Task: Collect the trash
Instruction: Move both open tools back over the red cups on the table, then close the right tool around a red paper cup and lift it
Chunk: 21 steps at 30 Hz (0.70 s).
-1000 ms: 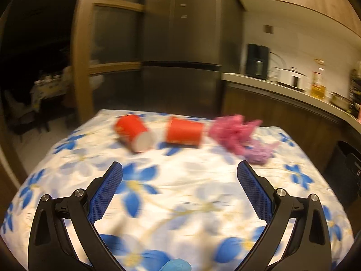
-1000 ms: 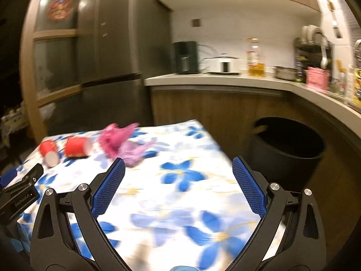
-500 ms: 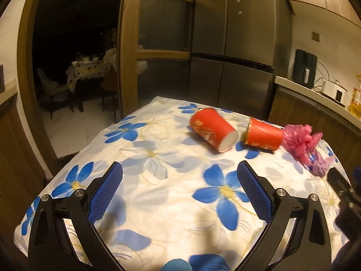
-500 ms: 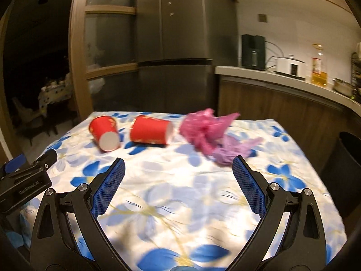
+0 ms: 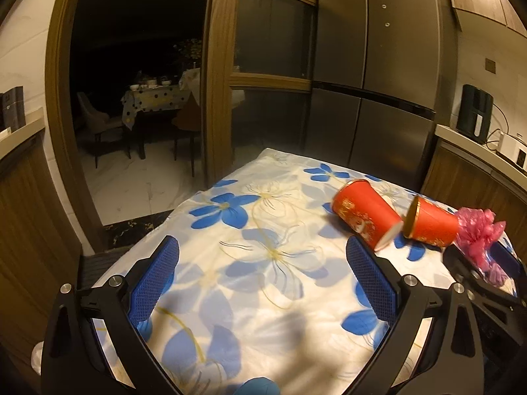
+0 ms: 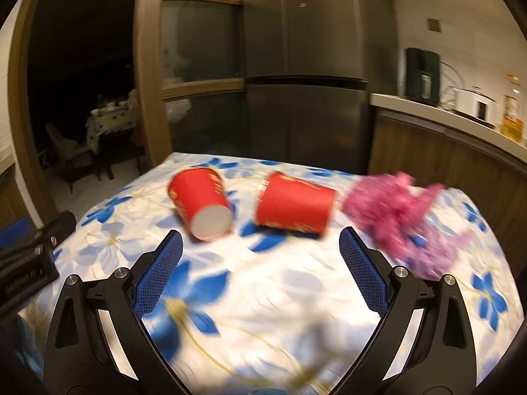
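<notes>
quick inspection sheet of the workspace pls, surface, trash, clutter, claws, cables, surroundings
surface: table under a blue-flowered cloth.
job's things: left red cup and right red cup, both on their sides and apart; crumpled pink plastic beside the right cup.
clutter: nothing seen.
claws: left claw and right claw both open, empty, short of the trash.
cables: wire behind the black appliance on the counter.
surroundings: fridge, dark doorway to a dining table.
</notes>
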{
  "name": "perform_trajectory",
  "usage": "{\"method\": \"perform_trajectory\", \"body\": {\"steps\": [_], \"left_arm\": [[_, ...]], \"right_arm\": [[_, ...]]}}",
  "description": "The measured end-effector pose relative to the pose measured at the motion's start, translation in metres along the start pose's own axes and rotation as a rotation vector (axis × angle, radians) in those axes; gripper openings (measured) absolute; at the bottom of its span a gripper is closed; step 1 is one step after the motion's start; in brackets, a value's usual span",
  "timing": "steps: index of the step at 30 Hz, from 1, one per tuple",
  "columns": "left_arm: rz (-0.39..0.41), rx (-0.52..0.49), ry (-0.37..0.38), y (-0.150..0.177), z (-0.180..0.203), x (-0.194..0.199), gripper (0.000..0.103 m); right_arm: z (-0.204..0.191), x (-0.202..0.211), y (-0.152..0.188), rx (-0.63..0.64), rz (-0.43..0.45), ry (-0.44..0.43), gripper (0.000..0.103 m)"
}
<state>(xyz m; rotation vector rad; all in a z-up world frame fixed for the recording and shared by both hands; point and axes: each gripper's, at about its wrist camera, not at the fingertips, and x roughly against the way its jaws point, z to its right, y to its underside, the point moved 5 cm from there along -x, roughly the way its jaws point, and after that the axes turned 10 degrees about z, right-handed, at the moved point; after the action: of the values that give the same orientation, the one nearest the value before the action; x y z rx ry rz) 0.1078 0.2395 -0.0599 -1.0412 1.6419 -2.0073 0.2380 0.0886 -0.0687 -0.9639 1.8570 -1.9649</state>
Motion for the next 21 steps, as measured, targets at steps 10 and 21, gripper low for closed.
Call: {"method": "perform_trajectory", "body": {"steps": [10,21], "left_arm": [[-0.024,0.023,0.013,0.0,-0.006,-0.014,0.097],[-0.058,0.047,0.04,0.004,-0.008,-0.025,0.097]], "right_arm": [[-0.041,-0.074,-0.012,0.081,-0.066,-0.093,0.095],[-0.056,-0.121,0.0,0.106,-0.21,-0.14,0.086]]}}
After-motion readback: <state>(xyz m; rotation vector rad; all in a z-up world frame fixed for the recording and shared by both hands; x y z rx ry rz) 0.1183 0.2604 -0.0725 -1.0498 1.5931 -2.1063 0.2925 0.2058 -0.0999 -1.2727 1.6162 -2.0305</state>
